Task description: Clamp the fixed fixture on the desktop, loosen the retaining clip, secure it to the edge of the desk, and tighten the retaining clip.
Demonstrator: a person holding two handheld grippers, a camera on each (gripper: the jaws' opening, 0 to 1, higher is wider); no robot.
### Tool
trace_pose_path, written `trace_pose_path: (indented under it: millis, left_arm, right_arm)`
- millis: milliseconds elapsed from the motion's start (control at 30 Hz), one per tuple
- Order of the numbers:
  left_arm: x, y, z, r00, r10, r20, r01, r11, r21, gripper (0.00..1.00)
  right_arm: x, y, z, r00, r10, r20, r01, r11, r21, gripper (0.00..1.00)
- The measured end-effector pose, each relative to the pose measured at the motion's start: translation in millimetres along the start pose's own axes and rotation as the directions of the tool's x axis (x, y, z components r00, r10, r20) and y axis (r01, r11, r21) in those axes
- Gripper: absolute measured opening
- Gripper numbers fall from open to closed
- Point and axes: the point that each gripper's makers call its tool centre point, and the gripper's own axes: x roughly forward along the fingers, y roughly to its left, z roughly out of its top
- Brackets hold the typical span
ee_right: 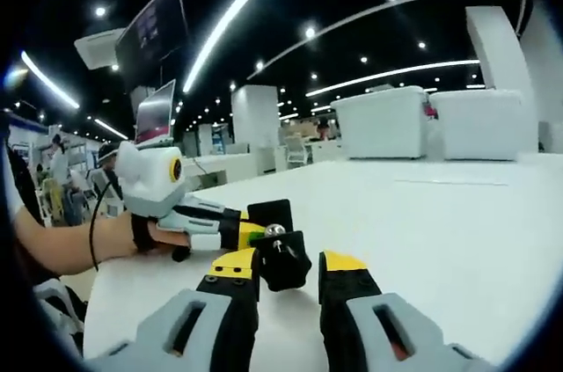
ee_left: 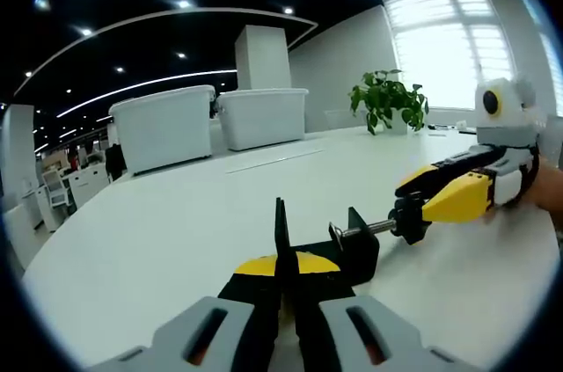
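Observation:
A black C-clamp fixture (ee_left: 347, 249) lies on the white desk (ee_left: 158, 240). My left gripper (ee_left: 283, 268), yellow-tipped, is shut on its upright flat plate. The clamp's screw runs right to a black knob (ee_left: 409, 218). My right gripper (ee_left: 440, 192) comes in from the right with its yellow tips at that knob. In the right gripper view the knob (ee_right: 281, 258) sits between the parted jaws of the right gripper (ee_right: 290, 265), against the left finger, with a gap to the right one. A hand holds the left gripper (ee_right: 251, 229) on the clamp body (ee_right: 269, 212).
Two white storage bins (ee_left: 163, 126) (ee_left: 264, 115) stand at the desk's far side, with a potted plant (ee_left: 387, 99) by the window. The desk's edge (ee_right: 98, 288) runs close on the left in the right gripper view, with office desks and a screen (ee_right: 157, 113) beyond.

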Motion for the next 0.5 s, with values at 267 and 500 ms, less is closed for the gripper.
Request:
trace_pose_path:
  millis: [267,500]
  left_arm:
    - [0.0,-1.3,0.1,1.000,0.000,0.000,0.000,1.000,-0.001,0.06]
    - [-0.2,-1.4,0.3,1.000,-0.001,0.000,0.001,1.000,-0.002,0.06]
  right_arm:
    - [0.1,5.2,-0.6,1.000,-0.001,0.008,0.001,0.995,-0.096,0.22]
    - [-2.5,16.8,1.9,0.999,-0.034,0.027,0.040,0.953,-0.301,0.21]
